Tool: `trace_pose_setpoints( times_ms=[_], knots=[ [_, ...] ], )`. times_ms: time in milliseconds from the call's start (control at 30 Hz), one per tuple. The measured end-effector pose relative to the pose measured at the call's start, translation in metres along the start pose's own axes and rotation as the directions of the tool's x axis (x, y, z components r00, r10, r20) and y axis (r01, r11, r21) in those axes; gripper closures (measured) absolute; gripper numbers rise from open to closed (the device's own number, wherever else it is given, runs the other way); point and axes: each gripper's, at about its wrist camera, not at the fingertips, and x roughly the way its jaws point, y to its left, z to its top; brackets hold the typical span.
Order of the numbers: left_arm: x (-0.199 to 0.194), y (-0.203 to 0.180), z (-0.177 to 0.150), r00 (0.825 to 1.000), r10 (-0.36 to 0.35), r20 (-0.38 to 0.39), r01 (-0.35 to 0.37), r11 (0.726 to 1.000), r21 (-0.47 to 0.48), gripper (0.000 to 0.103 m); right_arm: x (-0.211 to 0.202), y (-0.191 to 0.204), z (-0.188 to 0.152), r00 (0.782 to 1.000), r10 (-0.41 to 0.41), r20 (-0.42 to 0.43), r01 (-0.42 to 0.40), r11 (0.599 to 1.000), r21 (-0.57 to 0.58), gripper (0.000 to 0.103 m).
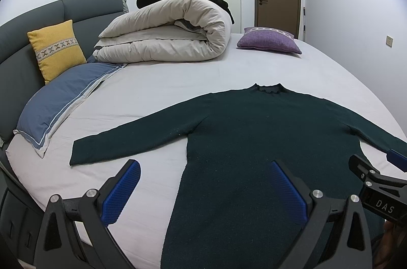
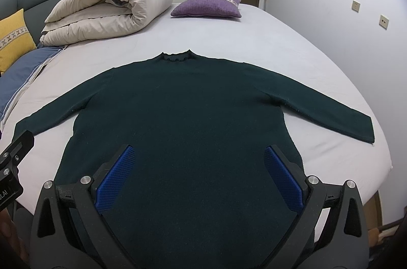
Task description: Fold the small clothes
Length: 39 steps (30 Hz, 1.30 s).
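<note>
From the left wrist view: left tool (image 1: 204,188) with jaws spread wide and holding nothing, poised above the near edge of the bed (image 1: 157,90); dark green sweater (image 1: 244,131) lying flat on the pale sheet, collar pointing away, both sleeves stretched out to the sides; one blue pad over bare sheet, the other over the sweater's lower body; part of the right tool (image 1: 391,159) visible at the right margin near the sleeve on that side, its opening not readable from here; rolled duvet (image 1: 165,32), yellow cushion (image 1: 57,50), blue pillow (image 1: 61,101) and purple cushion (image 1: 269,41) lying well apart from the garment.

From the right wrist view: right tool (image 2: 199,177) likewise wide and empty, both pads (image 2: 115,177) hovering over the sweater's (image 2: 188,101) body near the hem; far sleeve running out towards the bed's (image 2: 279,40) right edge, cuff close to it; sweater centred and smooth.

Progress, as judged: garment spread and ready, no fold made yet; sleeves, sides and hem all remain to be turned in.
</note>
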Motion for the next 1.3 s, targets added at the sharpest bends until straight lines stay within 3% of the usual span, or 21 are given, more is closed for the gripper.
trace_pose_setpoints(
  times_ms=[1300],
  knots=[
    [0.0008,-0.0002,-0.0017,1.000,0.000,0.001,0.000,1.000,-0.003,0.000,0.0000,-0.0001,0.0021,1.000,0.006,-0.009,-0.006,1.000,-0.009,0.000]
  ],
)
